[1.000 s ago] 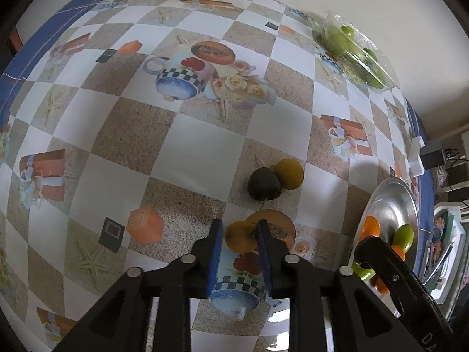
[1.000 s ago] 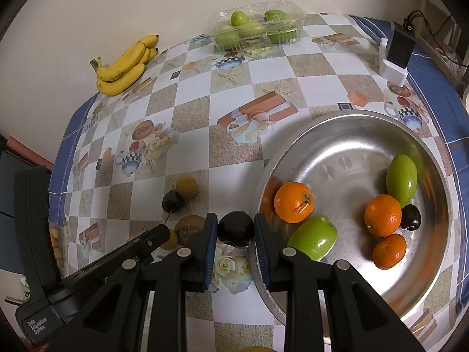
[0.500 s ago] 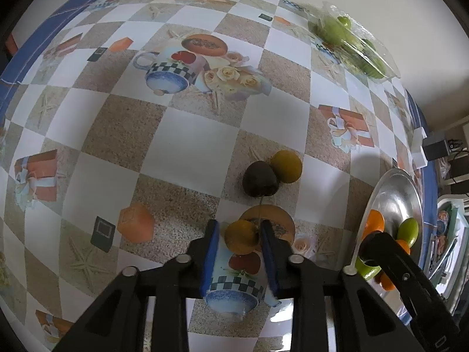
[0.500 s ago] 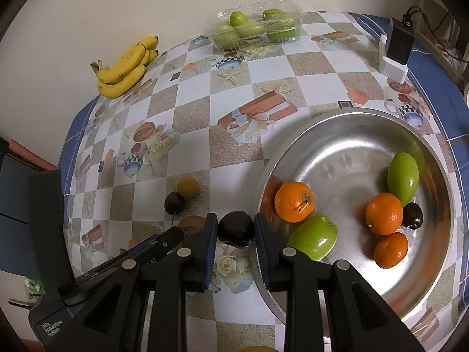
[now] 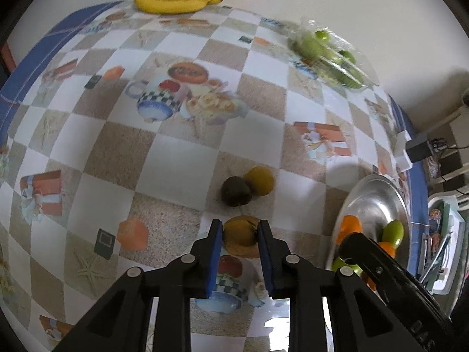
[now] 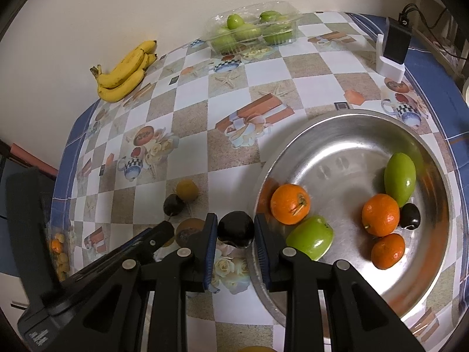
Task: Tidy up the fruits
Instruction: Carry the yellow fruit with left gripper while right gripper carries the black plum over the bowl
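My left gripper (image 5: 239, 236) is shut on a small yellow-brown fruit (image 5: 239, 234), held over the tablecloth. My right gripper (image 6: 236, 228) is shut on a dark round fruit (image 6: 235, 228) beside the left rim of the steel bowl (image 6: 337, 135). The bowl holds three oranges (image 6: 289, 204), two green fruits (image 6: 399, 179) and a dark plum (image 6: 409, 216). A dark fruit (image 5: 235, 195) and a yellow fruit (image 5: 260, 180) lie touching on the table beyond my left gripper. The left gripper's body shows in the right wrist view (image 6: 140, 246).
A bunch of bananas (image 6: 126, 72) lies at the table's far edge by the wall. A clear plastic box of green fruits (image 6: 253, 30) stands at the back. A black charger on a white stand (image 6: 394, 50) is at the back right. The right gripper's arm (image 5: 390, 278) crosses the left view.
The left gripper has lifted and tilted up with the yellow-brown fruit still between its fingers; the view is blurred by motion. The right gripper has barely moved.
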`<state>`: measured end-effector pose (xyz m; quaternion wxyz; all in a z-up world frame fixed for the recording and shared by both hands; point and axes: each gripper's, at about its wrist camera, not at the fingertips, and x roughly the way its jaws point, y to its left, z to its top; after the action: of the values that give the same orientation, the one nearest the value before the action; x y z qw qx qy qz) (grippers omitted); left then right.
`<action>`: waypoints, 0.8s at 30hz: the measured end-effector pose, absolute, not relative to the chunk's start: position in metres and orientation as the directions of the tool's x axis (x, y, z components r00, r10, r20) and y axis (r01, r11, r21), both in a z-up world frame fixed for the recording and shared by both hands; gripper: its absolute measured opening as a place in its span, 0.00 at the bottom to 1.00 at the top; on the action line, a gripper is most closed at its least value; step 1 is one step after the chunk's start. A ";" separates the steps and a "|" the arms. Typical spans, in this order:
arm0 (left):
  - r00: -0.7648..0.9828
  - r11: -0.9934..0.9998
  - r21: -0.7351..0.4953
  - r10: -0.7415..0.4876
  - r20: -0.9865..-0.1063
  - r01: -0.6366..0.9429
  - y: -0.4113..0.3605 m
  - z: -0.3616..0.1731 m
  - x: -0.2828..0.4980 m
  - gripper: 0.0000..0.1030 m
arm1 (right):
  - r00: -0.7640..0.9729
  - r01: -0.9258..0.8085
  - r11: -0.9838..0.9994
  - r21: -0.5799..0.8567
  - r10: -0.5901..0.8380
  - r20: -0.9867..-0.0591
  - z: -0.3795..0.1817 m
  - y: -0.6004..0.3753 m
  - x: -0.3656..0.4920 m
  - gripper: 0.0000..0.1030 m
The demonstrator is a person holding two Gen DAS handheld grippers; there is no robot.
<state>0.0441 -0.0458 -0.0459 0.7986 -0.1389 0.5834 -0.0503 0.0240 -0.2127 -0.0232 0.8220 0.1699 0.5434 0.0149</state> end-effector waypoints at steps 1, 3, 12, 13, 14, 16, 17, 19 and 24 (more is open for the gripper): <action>0.319 0.957 -0.281 -0.245 -0.916 -0.071 -0.048 -0.044 0.044 0.25 | 0.410 0.170 0.939 0.297 0.207 -0.888 -0.023 -0.216 0.024 0.26; 0.332 0.958 -0.284 -0.251 -0.909 -0.052 -0.053 -0.038 0.044 0.25 | 0.413 0.194 0.936 0.294 0.194 -0.890 -0.024 -0.224 0.024 0.26; 0.386 0.949 -0.301 -0.313 -0.868 0.094 -0.099 -0.011 0.045 0.25 | 0.434 0.330 0.916 0.227 0.067 -0.899 -0.021 -0.273 0.024 0.26; 0.389 0.948 -0.297 -0.317 -0.865 0.114 -0.106 -0.008 0.046 0.25 | 0.437 0.342 0.911 0.228 0.061 -0.898 -0.021 -0.278 0.023 0.26; 0.393 0.947 -0.289 -0.320 -0.862 0.137 -0.115 -0.006 0.047 0.25 | 0.441 0.357 0.905 0.232 0.055 -0.896 -0.021 -0.285 0.023 0.26; 0.399 0.946 -0.273 -0.321 -0.859 0.175 -0.130 -0.004 0.048 0.25 | 0.453 0.382 0.895 0.232 0.037 -0.891 -0.019 -0.296 0.022 0.26; 0.400 0.943 -0.268 -0.327 -0.856 0.198 -0.139 -0.002 0.050 0.25 | 0.458 0.389 0.892 0.230 0.029 -0.888 -0.018 -0.300 0.021 0.26; 0.406 0.936 -0.261 -0.339 -0.849 0.237 -0.154 0.000 0.054 0.25 | 0.467 0.404 0.886 0.227 0.013 -0.884 -0.017 -0.307 0.021 0.26; 0.404 0.925 -0.252 -0.354 -0.843 0.285 -0.177 -0.002 0.061 0.26 | 0.484 0.435 0.869 0.235 -0.005 -0.875 -0.017 -0.324 0.023 0.26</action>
<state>0.0615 -0.1774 -0.0018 0.8372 -0.0340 0.5113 -0.1909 0.0230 -0.3240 -0.0172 0.8330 0.2188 0.4907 -0.1321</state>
